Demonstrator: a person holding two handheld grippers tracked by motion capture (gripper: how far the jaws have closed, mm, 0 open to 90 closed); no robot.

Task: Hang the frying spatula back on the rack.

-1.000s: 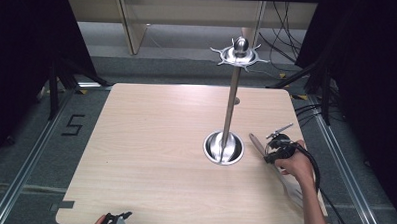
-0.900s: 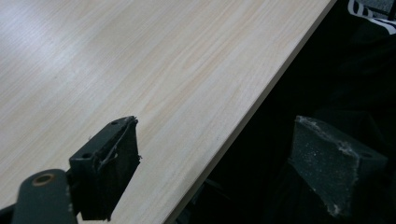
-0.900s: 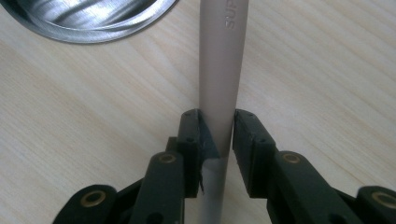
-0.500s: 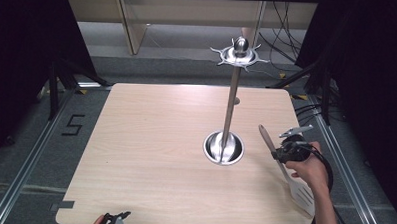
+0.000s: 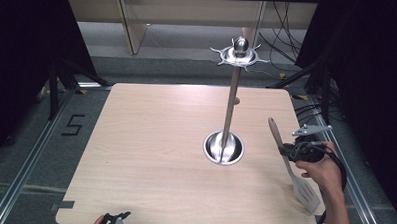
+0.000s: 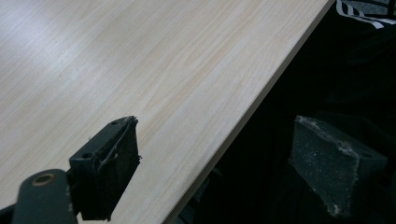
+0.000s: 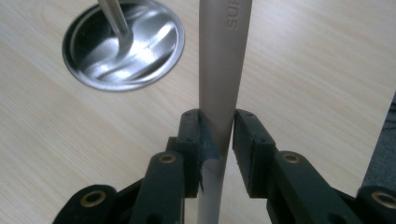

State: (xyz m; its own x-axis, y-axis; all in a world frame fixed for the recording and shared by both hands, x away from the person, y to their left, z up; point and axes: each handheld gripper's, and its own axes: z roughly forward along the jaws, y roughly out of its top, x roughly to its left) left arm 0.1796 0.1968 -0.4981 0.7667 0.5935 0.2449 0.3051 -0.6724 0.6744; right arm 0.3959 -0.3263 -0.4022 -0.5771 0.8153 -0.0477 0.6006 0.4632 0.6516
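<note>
A spatula [image 5: 290, 165] with a brown handle and a slotted grey blade hangs above the table's right side, blade toward the front. My right gripper [image 5: 291, 151] is shut on the spatula handle [image 7: 223, 88], which runs up between the jaws in the right gripper view. Left of it stands a metal utensil stand [image 5: 230, 103]: a thin pole on a round shiny base [image 7: 123, 44], topped by a spiked hook ring [image 5: 239, 55]. My left gripper [image 5: 116, 221] sits at the table's front edge, open, with one pad [image 6: 112, 163] over the wood and the other past the edge.
The light wooden table [image 5: 155, 140] has bare room left of the stand. Dark curtains, cables and metal floor rails surround it. A "5" is marked on the floor [image 5: 73, 124] to the left.
My right gripper has lifted the spatula off the table beside the stand's base and carried it right and toward the front. The left gripper has stayed put.
</note>
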